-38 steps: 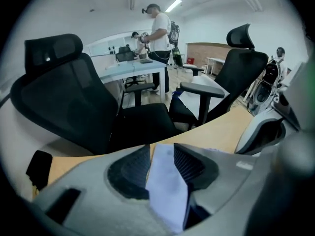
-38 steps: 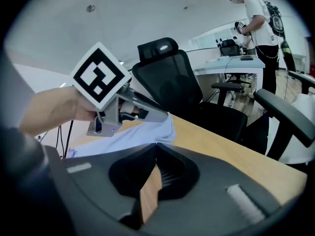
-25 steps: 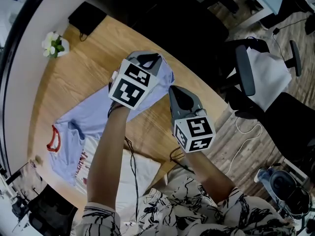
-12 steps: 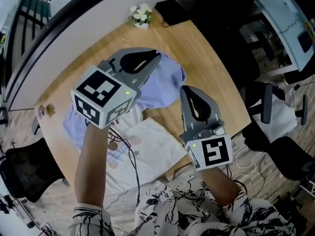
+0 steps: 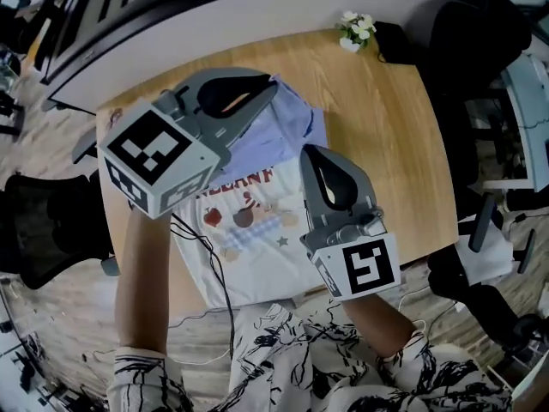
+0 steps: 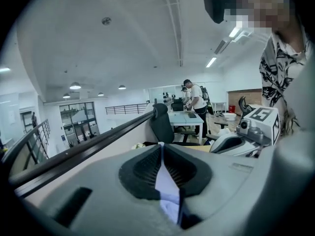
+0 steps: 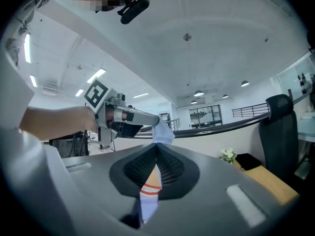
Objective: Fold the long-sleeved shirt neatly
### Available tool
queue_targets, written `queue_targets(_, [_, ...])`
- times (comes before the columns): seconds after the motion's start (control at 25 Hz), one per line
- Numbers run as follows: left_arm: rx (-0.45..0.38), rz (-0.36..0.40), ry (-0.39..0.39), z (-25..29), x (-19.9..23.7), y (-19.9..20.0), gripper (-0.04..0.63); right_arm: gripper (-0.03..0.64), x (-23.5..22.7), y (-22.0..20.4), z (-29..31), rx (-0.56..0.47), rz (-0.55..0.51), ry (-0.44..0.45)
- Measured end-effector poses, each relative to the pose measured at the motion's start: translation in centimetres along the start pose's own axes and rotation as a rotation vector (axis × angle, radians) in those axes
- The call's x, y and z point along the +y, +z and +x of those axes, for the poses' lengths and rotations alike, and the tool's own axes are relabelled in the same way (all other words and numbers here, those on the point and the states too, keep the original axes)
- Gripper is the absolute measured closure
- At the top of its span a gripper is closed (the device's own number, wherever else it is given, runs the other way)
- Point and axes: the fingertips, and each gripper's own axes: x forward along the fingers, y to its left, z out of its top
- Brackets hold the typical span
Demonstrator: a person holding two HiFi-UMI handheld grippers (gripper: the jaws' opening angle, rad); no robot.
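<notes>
The long-sleeved shirt has a white printed front and lavender sleeves, and it hangs over the wooden table. My left gripper is raised at the upper left and is shut on a lavender fold. To the right and lower, my right gripper is shut on a lavender edge with orange-red stripes. In the right gripper view the left gripper shows ahead with cloth hanging from its tip. The left gripper view shows the right gripper close on the right.
A small pot of white flowers and a black item stand at the table's far corner. Black office chairs stand to the left and right. A cable trails below the left arm.
Both grippers have risen with the shirt, which has come off the table so its printed white front now shows. The head view has swung round over the table.
</notes>
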Motion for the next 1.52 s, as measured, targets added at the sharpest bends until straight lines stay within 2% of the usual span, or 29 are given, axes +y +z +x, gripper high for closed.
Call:
queue_targets(0.32, [0.01,0.019,0.084,-11.2,4.1,-4.7,0.571,0.604,10.4,-0.5,5.1,0.018,-0.002,0.149])
queue_targets(0.44, [0.04,0.039,0.115,-14.3,5.0,-8.5,0.57,0.604,13.9,-2.4,7.1,0.037,-0.022,0.189])
queue_targets(0.56, [0.071,0.042,0.122,-16.6,5.9,-13.7,0.569,0.604,17.0,-6.4,8.9,0.12,-0.051,0.216])
queue_targets(0.72, [0.077,-0.091,0.1,-18.7,7.6,-22.3,0.569,0.604,21.3,-12.7,11.7,0.251,-0.075,0.224])
queue_targets(0.84, [0.166,-0.167,0.081,-19.4,8.5,-29.7,0.568,0.604,24.6,-17.8,14.1,0.341,-0.108,0.231])
queue_targets(0.96, [0.226,-0.257,0.086,-19.6,9.0,-35.1,0.568,0.604,27.2,-22.9,16.0,0.453,-0.142,0.257])
queue_targets(1.08, [0.283,-0.243,0.068,-19.7,9.3,-38.9,0.566,0.603,29.4,-26.2,17.4,0.545,-0.174,0.293])
queue_targets(1.28, [0.29,-0.288,0.025,-19.9,10.1,-43.2,0.557,0.603,31.6,-30.4,18.2,0.65,-0.295,0.336])
queue_targets(1.4, [0.35,-0.335,0.013,-20.6,10.8,-46.3,0.504,0.603,32.5,-32.4,18.7,0.695,-0.356,0.372])
queue_targets(1.48, [0.395,-0.371,0.032,-21.8,11.5,-47.9,0.481,0.6,33.1,-33.5,18.6,0.721,-0.37,0.411])
queue_targets(1.52, [0.411,-0.384,0.057,-22.6,12.0,-48.3,0.48,0.578,33.6,-33.7,18.3,0.732,-0.361,0.441])
